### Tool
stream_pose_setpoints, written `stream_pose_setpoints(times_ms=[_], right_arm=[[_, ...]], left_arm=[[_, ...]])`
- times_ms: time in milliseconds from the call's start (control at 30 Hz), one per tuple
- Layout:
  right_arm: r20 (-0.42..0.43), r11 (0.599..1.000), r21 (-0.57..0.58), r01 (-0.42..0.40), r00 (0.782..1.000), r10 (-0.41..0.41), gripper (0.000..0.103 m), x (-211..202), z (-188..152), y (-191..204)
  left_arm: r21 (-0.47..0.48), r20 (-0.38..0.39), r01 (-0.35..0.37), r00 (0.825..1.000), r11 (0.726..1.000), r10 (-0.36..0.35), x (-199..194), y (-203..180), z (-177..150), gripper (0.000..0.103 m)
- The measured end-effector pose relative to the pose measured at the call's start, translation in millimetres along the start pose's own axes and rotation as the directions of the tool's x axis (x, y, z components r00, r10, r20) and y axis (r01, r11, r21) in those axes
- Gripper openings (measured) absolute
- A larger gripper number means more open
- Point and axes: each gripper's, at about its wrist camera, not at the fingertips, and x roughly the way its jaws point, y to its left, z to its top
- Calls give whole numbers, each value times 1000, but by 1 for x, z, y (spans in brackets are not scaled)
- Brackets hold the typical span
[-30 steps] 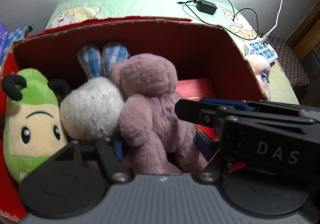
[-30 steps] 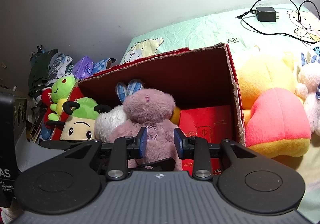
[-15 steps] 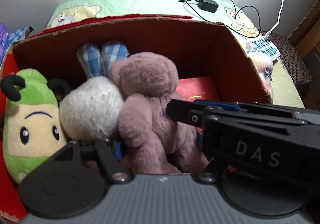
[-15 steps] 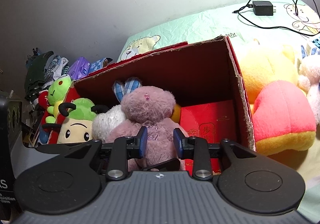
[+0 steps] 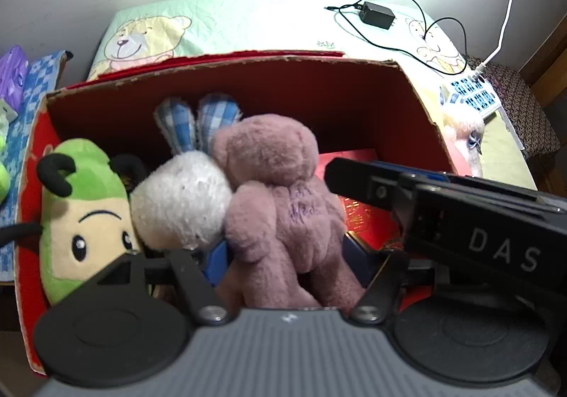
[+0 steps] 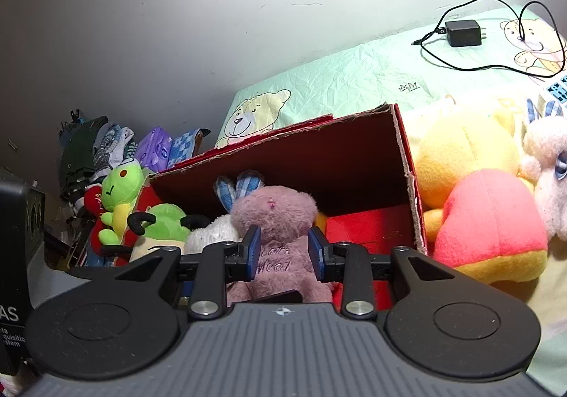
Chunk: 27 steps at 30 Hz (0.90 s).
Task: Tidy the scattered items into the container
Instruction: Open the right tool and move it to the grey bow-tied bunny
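Bear-print bedsheet (image 6: 354, 78), "DAS" on right claw (image 5: 503, 248), mauve bear (image 6: 276, 220) boxed

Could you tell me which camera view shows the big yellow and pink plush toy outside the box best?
The right wrist view: the yellow and pink plush toy lies in plain sight right of the red cardboard box. The left wrist view does not show it; the box wall and the right gripper fill that side.
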Motion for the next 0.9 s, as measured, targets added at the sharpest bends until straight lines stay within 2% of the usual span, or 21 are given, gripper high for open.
stream_pose_setpoints(times_ms=[100, 267, 333, 367, 500, 700, 800, 900], right_arm=[[13, 1000, 1, -4, 1000, 4, 33, -5, -1, 0], [45, 1000, 1, -23, 999, 23, 33, -16, -4, 2], [67, 999, 12, -38, 997, 37, 33, -23, -4, 0], [79, 999, 21, -45, 996, 43, 33, -26, -5, -1], [123, 994, 67, -86, 989, 78, 34, -42, -6, -10], [184, 985, 117, -129, 977, 106, 34, -71, -13, -31], [221, 973, 164, -161, 967, 123, 34, -87, -18, -50], [250, 962, 222, -156, 963, 98, 34, -101, -18, -76]], left_arm=[[-4, 10, -15, 1000, 1000, 15, -3, 2, 0, 68], [-6, 20, 9, 1000, 1000, -9, -9, 2, -1, 69], [-3, 41, 33, 999, 999, -33, -16, 1, -1, 82], [-8, 52, 38, 998, 999, -38, -20, 0, -1, 83], [-25, 88, 70, 994, 997, -67, -32, 1, -1, 84], [-3, 133, 54, 990, 999, -53, -42, -6, -4, 84], [-3, 149, 50, 988, 999, -49, -46, -12, -6, 84], [21, 162, 73, 984, 997, -75, -53, -26, -6, 84]])
